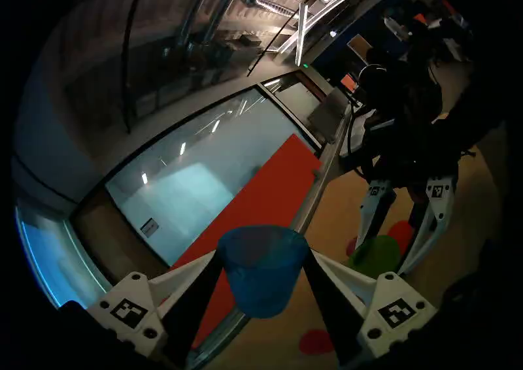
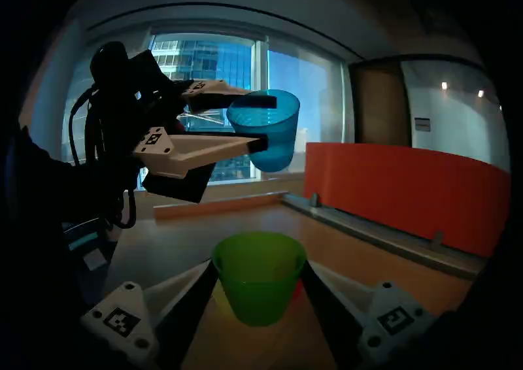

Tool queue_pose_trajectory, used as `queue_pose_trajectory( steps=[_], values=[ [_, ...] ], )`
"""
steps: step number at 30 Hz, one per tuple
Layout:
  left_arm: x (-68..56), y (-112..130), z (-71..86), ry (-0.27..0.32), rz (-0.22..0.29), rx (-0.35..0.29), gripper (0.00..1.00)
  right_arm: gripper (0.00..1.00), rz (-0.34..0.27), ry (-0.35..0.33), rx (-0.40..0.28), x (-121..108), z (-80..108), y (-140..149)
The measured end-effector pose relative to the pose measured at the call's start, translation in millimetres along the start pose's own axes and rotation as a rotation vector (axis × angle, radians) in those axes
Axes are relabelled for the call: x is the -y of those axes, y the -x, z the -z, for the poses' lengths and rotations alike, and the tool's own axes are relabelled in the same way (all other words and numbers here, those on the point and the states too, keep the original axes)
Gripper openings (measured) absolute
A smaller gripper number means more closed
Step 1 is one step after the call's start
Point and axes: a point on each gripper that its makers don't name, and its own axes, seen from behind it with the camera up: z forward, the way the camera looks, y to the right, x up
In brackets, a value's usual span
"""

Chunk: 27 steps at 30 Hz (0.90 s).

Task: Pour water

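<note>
Seen in the right gripper view, the left tool (image 2: 258,123) reaches in from the left, held well above the wooden surface (image 2: 366,265). Its two fingers are closed onto the sides of a blue plastic cup (image 2: 265,131), which sits close to upright with its mouth facing up. Behind that cup a big window (image 2: 209,63) looks out on tower blocks. Lower down and nearer the middle, the right tool (image 2: 259,272) has its fingers pressed on either side of a green plastic cup (image 2: 259,291), also mouth up and low over the surface. I cannot tell whether its base touches the wood. The blue cup hangs higher and a little farther back than the green one, and the two are apart. To the right, an orange partition (image 2: 405,187) stands along the surface's far right edge, above a grey rail (image 2: 366,229). In the left gripper view the blue cup sits squeezed between the near fingers, and farther right the other tool holds the green cup over the surface. A red round sticker (image 1: 317,342) lies on the wood in the foreground. I cannot tell whether either cup holds water.
</note>
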Motion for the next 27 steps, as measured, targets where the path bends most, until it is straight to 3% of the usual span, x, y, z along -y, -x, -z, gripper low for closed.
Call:
queue_pose_trajectory(
  steps=[17, 27],
  values=[
    [2.6, -2.3, -7.5, -0.014, -0.148, 0.005, 0.86, 0.9, 0.003, -0.004, 0.002, 2.2, -2.2, -0.4],
    [5.0, -7.8, -7.5, -0.019, -0.189, -0.004, 0.86, 0.9, 0.001, -0.001, 0.0, 0.3, -2.5, 1.5]
  ],
)
